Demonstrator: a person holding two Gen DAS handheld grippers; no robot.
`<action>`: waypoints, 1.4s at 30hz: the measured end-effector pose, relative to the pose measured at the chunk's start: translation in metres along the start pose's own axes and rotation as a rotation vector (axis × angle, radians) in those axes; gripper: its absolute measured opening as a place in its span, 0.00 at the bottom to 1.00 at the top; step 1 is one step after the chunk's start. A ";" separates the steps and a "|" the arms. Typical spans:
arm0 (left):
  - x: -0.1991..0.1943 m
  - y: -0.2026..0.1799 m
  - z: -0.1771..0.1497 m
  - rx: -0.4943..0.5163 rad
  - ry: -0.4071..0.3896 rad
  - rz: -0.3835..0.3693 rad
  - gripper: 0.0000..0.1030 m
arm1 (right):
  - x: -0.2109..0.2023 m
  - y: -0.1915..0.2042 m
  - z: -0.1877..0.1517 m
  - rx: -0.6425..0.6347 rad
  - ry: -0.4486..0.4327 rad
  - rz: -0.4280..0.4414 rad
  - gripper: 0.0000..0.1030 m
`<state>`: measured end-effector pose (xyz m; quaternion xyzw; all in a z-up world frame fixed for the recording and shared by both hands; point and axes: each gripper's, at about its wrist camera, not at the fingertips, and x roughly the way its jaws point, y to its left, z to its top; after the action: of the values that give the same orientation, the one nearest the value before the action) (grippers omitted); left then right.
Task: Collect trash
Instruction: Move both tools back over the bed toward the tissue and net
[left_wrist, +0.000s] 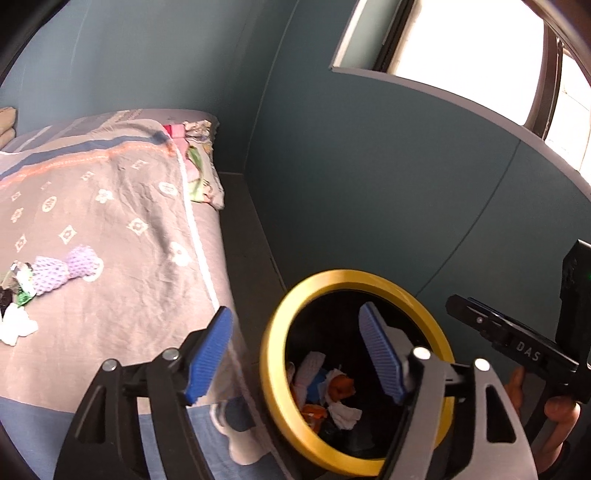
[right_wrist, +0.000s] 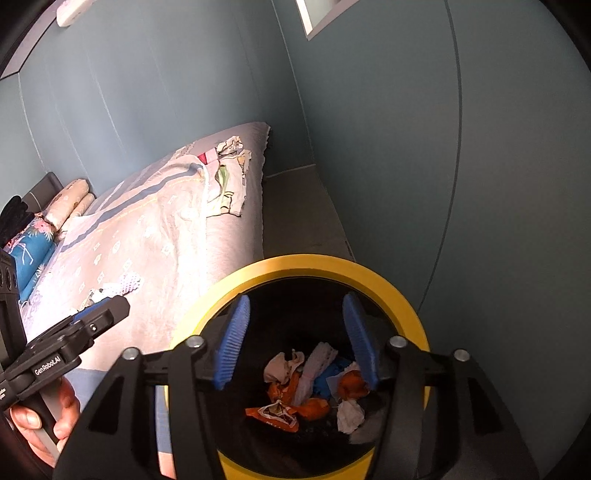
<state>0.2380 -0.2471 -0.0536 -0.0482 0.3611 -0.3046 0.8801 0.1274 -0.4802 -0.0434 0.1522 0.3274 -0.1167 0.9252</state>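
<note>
On the left, a bed (left_wrist: 122, 229) under a grey patterned cover carried a small heap of litter: a purple foam net (left_wrist: 64, 271), a crumpled white tissue (left_wrist: 16, 325) and shiny wrapper scraps (left_wrist: 18, 282), all lying close together near the left edge of the left wrist view. The left gripper (left_wrist: 295, 350) was spread wide with nothing between its blue pads, one pad over the bed's edge and the other over the bin's mouth, well apart from that heap. To the right, on the floor just beside the bed, stood a black bin with a yellow rim (left_wrist: 273, 332). Inside it lay orange snack wrappers (right_wrist: 280, 406), white crumpled paper (right_wrist: 349, 411), a white foam strip (right_wrist: 317, 363) and something blue (right_wrist: 330, 376). The right gripper (right_wrist: 299, 341) hung above the bin opening, fingers wide apart and empty, the collected trash directly below.
</note>
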 end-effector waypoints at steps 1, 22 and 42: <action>-0.003 0.004 0.001 -0.003 -0.006 0.009 0.70 | 0.000 0.004 0.000 -0.004 -0.001 0.001 0.56; -0.084 0.109 0.011 -0.127 -0.130 0.174 0.78 | -0.003 0.108 0.012 -0.136 -0.004 0.104 0.65; -0.131 0.224 0.000 -0.219 -0.164 0.364 0.79 | 0.038 0.235 0.013 -0.247 0.052 0.240 0.65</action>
<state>0.2775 0.0092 -0.0426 -0.1022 0.3221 -0.0950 0.9364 0.2376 -0.2711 -0.0094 0.0784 0.3424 0.0399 0.9354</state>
